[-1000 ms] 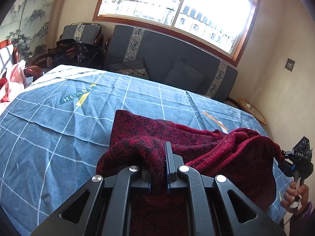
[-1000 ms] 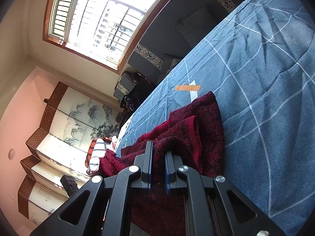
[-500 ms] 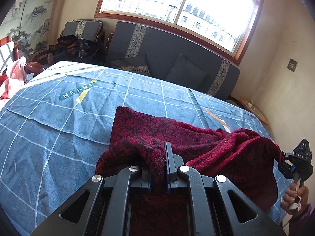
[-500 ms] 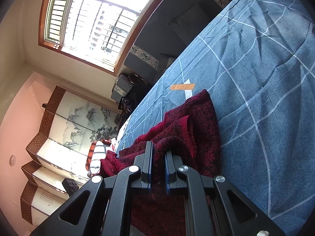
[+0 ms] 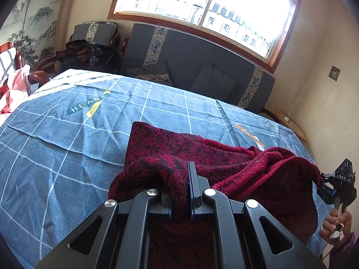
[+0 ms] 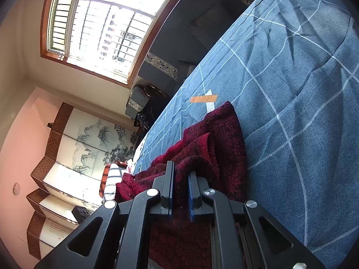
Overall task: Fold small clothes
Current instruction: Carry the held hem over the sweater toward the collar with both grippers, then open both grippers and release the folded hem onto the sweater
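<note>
Left gripper (image 5: 180,192) — fingers clenching a near edge of the red garment (image 5: 202,148) | right gripper (image 6: 180,192) — fingers pinching another edge | garment's near side is hanging lifted, far end trailing on the bed (image 5: 56,145) | probably spreading it for folding

A: Where does the garment (image 5: 202,154) lie?
B: On the bed (image 5: 56,148), its far part spread flat, its near edge raised between the two grippers.
A: And which gripper is where?
B: The left gripper (image 5: 179,192) is at its left end, the right gripper (image 6: 180,190) at its right.
A: Behind the bed?
B: A sofa (image 5: 190,53), under the window (image 5: 202,4).
</note>
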